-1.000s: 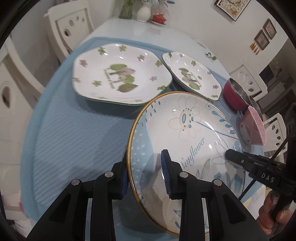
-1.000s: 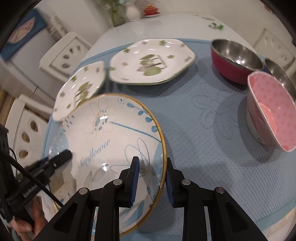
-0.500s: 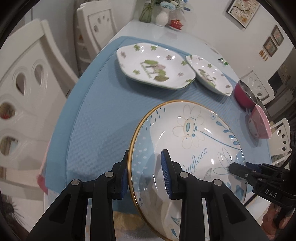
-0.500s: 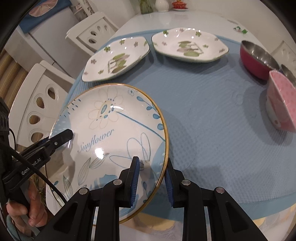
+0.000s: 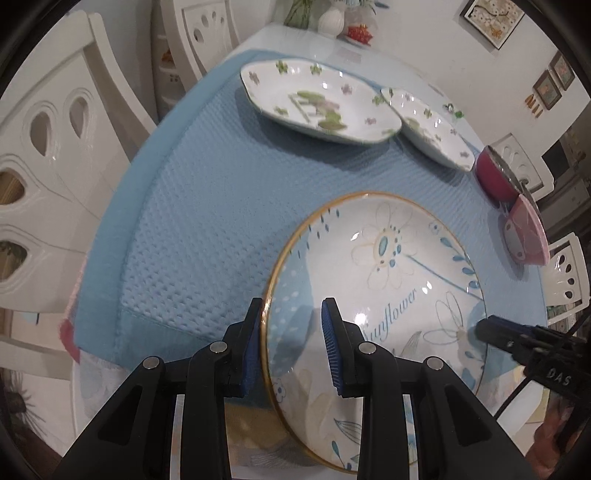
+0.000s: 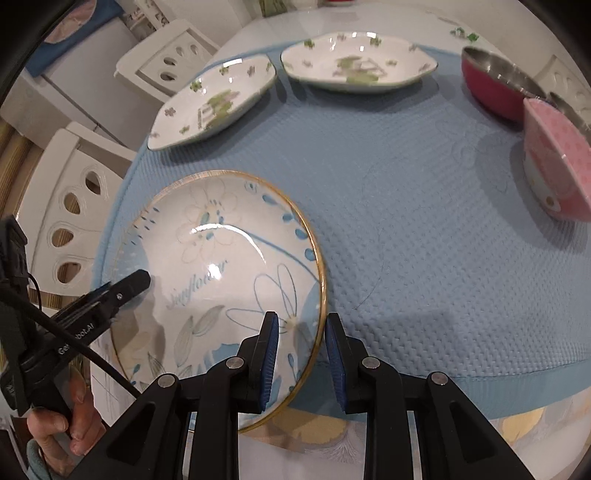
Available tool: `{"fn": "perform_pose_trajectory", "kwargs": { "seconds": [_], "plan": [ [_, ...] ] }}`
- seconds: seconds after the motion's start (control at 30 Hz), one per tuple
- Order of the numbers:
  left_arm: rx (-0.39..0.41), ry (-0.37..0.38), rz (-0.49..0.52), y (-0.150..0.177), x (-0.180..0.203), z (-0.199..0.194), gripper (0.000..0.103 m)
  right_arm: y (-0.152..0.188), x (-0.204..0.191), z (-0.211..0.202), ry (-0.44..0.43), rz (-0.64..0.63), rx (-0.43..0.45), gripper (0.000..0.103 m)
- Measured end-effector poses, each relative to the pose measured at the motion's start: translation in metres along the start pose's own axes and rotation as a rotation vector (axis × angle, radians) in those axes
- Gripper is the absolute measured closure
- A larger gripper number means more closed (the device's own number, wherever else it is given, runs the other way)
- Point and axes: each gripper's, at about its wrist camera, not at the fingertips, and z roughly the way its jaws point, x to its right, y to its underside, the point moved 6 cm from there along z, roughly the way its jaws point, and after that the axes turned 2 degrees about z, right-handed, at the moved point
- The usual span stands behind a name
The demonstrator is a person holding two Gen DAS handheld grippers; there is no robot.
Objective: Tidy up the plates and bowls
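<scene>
A round gold-rimmed "Sunflower" plate (image 5: pixel 384 273) is held between both grippers above the near edge of the blue mat (image 5: pixel 207 206). My left gripper (image 5: pixel 291 343) is shut on its left rim. My right gripper (image 6: pixel 301 350) is shut on its right rim; the plate also shows in the right wrist view (image 6: pixel 214 269). Two white plates with green clover print (image 5: pixel 317 99) (image 5: pixel 428 129) lie at the far side of the mat. A red steel bowl (image 6: pixel 495 85) and a pink bowl (image 6: pixel 557 162) stand at the right.
White chairs (image 5: pixel 48 147) stand close along the left of the table. A vase and a small red dish (image 5: pixel 360 31) sit at the far end of the table. The mat's near edge (image 6: pixel 480 376) lies just in front of my right gripper.
Both grippers have drawn the Sunflower plate back toward the near edge of the mat, away from the clover plates. Their grip on the rims is unchanged.
</scene>
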Motion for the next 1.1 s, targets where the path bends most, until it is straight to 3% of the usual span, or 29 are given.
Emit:
{"fn": "perform_pose_trajectory", "kwargs": {
  "seconds": [0.27, 0.63, 0.73, 0.77, 0.8, 0.93, 1.03, 1.1],
  "plan": [
    [0.085, -0.028, -0.006, -0.024, -0.010, -0.032, 0.073, -0.017, -0.001, -0.031, -0.033, -0.003, 0.078, 0.078],
    [0.348, -0.007, 0.062, -0.113, 0.004, -0.111, 0.073, -0.085, -0.043, -0.109, -0.087, -0.092, 0.341, 0.078],
    [0.394, -0.010, 0.083, -0.135, 0.005, -0.120, 0.072, -0.102, -0.044, -0.110, -0.116, -0.068, 0.351, 0.066],
    [0.397, -0.011, 0.089, -0.139, 0.005, -0.121, 0.064, -0.108, -0.044, -0.105, -0.121, -0.054, 0.343, 0.051],
    [0.400, -0.013, 0.095, -0.145, 0.004, -0.119, 0.063, -0.112, -0.043, -0.103, -0.126, -0.043, 0.340, 0.041],
    [0.352, -0.008, 0.092, -0.166, -0.006, -0.096, 0.057, -0.130, -0.042, -0.076, -0.178, 0.006, 0.284, 0.041],
    [0.286, 0.031, 0.069, -0.175, -0.013, -0.070, 0.035, -0.142, -0.039, -0.052, -0.196, 0.050, 0.232, 0.041],
    [0.248, 0.046, 0.023, -0.180, -0.023, -0.049, 0.035, -0.151, -0.037, -0.036, -0.195, 0.071, 0.201, 0.041]
  ]
}}
